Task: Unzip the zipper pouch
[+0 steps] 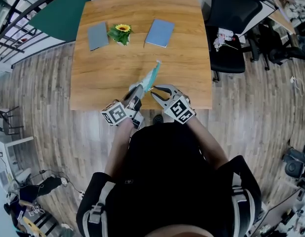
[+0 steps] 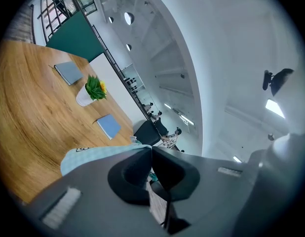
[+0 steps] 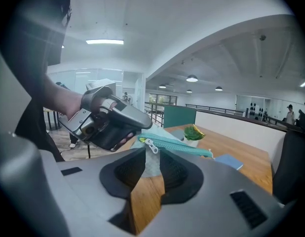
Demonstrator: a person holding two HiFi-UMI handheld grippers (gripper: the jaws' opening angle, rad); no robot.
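A teal zipper pouch (image 1: 153, 75) is lifted off the wooden table (image 1: 108, 78) near its front edge, slanting up and away from me. My left gripper (image 1: 137, 89) is shut on the pouch's near end. In the left gripper view the checked teal fabric (image 2: 88, 154) is pinched where the jaws of my left gripper (image 2: 151, 150) meet. My right gripper (image 1: 155, 91) hovers just right of that end, open. In the right gripper view the silver zipper pull (image 3: 151, 145) hangs from the pouch (image 3: 178, 143) just beyond the tips of my right gripper (image 3: 152, 158), untouched. The left gripper (image 3: 112, 123) shows there too.
A grey notebook (image 1: 97, 35), a potted yellow flower (image 1: 121, 33) and a blue notebook (image 1: 160, 32) lie at the table's far side. A black office chair (image 1: 230, 23) stands to the right. Wood-plank floor surrounds the table.
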